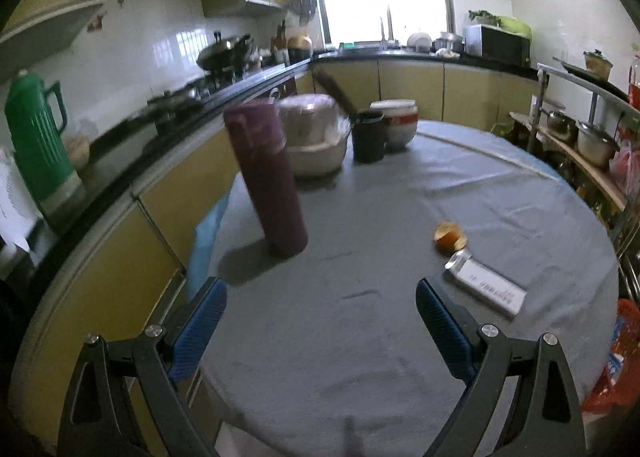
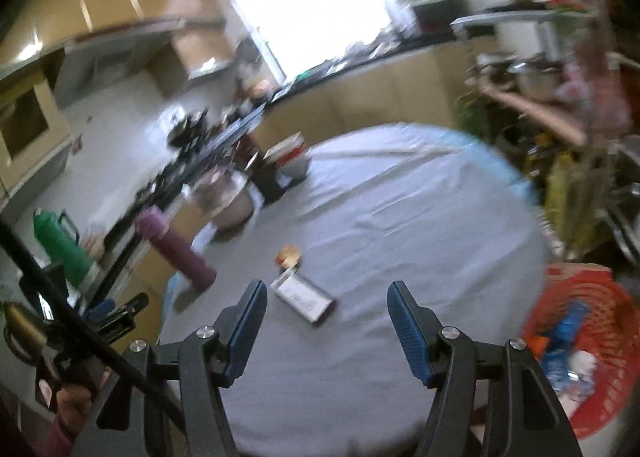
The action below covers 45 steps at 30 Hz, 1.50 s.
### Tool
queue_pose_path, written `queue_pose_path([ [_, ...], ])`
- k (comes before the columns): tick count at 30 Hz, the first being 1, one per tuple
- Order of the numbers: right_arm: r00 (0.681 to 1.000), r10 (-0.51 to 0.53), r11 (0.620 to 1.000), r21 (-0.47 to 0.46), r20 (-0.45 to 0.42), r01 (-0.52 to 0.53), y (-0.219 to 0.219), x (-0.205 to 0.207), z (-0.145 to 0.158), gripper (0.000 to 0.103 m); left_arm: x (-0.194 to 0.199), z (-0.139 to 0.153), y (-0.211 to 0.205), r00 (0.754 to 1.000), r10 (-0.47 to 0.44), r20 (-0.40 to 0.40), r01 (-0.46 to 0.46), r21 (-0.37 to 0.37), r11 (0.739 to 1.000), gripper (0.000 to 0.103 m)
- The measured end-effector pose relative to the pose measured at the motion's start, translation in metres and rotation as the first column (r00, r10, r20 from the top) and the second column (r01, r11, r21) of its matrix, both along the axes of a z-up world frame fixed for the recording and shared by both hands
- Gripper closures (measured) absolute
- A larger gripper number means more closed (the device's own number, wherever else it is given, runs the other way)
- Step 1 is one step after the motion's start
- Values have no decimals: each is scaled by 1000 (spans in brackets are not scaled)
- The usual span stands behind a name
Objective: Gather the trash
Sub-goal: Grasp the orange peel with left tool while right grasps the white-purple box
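Note:
On the round grey-clothed table (image 1: 360, 337) lie a piece of orange peel (image 1: 449, 237) and, just nearer, a flat white carton (image 1: 486, 285) with a foil end. My left gripper (image 1: 320, 293) hovers open over the table's near edge, nothing between its blue pads. The right wrist view is blurred: the orange peel (image 2: 289, 255) and the carton (image 2: 304, 299) lie just beyond my right gripper (image 2: 326, 297), which is open and empty. An orange-red mesh basket (image 2: 588, 345) with wrappers inside stands off the table's right edge. The left gripper (image 2: 116, 311), held by a hand, shows at lower left.
A purple flask (image 1: 268, 177) stands at the table's left. Behind it are a covered bowl (image 1: 314, 137), a dark cup (image 1: 369, 135) and a white-and-red pot (image 1: 396, 121). A green thermos (image 1: 38, 137) sits on the counter. Shelves with pots (image 1: 592, 141) line the right side.

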State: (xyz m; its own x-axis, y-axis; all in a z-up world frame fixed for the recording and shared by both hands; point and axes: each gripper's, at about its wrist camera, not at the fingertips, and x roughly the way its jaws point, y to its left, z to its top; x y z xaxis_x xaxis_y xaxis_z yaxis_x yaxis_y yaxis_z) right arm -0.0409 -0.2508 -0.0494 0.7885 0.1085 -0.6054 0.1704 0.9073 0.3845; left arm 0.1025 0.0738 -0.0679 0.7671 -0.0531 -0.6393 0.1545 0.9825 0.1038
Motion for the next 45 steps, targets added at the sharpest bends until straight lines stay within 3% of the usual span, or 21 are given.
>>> queue_pose_path([
  [4,988,110,993,-16,-106,-113,22,60,-35,36,20,-16,16,998,-23,-56,21,-25,999,8],
  [9,950,220,975,14,-221,-222,27,119,-79,36,42,-34,27,990,-57,-126,52,-43,998,8],
  [18,863,399,909,8,-312,-417,34,180,-120,36,97,-46,12,956,-139,-258,110,-122,986,8],
  [25,803,485,850,-27,-348,-525,49,197,-138,36,130,-44,-20,945,-170,-280,140,-122,983,8],
  [29,805,464,839,-108,-369,-533,59,193,-146,37,149,-41,-47,935,-206,-290,177,-121,977,8],
  [30,811,460,835,-134,-361,-534,61,190,-146,40,153,-40,-54,932,-217,-292,188,-122,975,8],
  [31,814,459,825,-170,-356,-540,63,186,-147,51,158,-41,-64,927,-232,-295,205,-121,971,8],
  [35,824,444,832,-179,-351,-525,57,172,-145,52,175,-47,-98,902,-286,-323,265,-109,958,8],
  [40,862,377,881,-156,-338,-447,23,141,-135,52,185,-64,-143,861,-347,-372,336,-97,937,8],
  [43,894,326,923,-100,-307,-371,-7,120,-126,52,184,-79,-171,857,-344,-383,356,-40,934,8],
  [45,912,291,943,-72,-290,-324,-23,108,-122,52,184,-86,-182,848,-365,-384,380,-40,924,8],
])
